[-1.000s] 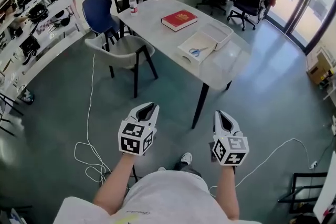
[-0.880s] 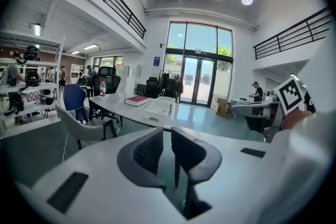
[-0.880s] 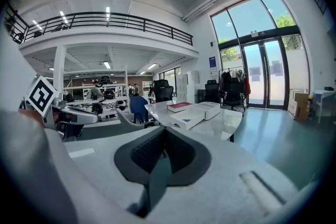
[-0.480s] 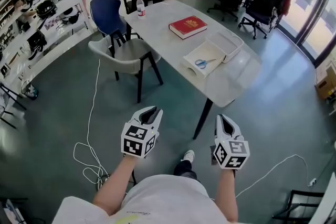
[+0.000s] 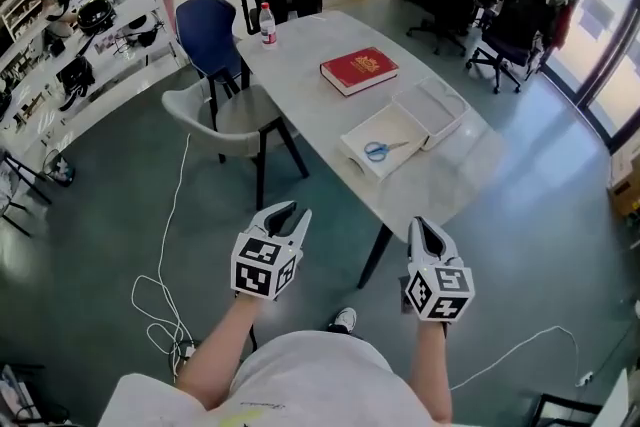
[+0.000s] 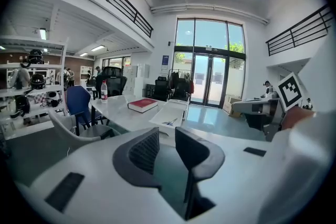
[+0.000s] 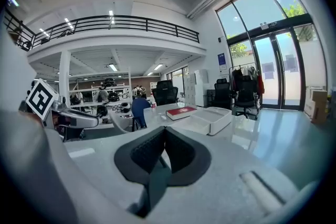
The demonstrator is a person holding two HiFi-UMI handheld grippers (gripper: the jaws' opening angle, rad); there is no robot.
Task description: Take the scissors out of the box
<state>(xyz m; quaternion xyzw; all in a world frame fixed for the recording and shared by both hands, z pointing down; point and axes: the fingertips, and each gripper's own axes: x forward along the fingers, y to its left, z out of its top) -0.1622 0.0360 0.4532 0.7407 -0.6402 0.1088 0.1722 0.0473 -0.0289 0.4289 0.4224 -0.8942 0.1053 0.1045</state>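
Blue-handled scissors (image 5: 377, 151) lie inside an open white box (image 5: 398, 127) on the grey table (image 5: 300, 75), well ahead of both grippers. Its lid (image 5: 433, 108) lies beside it. My left gripper (image 5: 284, 212) hangs in the air short of the table's near end. Its jaws are opening with nothing between them. In the left gripper view the gripper (image 6: 167, 136) looks toward the box (image 6: 169, 112) and the scissors (image 6: 170, 122). My right gripper (image 5: 425, 226) is shut and empty, also short of the table. The right gripper view shows it (image 7: 164, 134) pointing toward the box (image 7: 198, 123).
A red book (image 5: 359, 69) and a water bottle (image 5: 267, 23) stand farther back on the table. A grey chair (image 5: 225, 115) and a blue chair (image 5: 211, 33) stand at its left. A white cable (image 5: 160, 295) runs over the floor. Black office chairs (image 5: 512, 35) are behind.
The table and box have drawn nearer in the head view as both grippers advanced toward them. The left jaws have parted; the right jaws have stayed shut.
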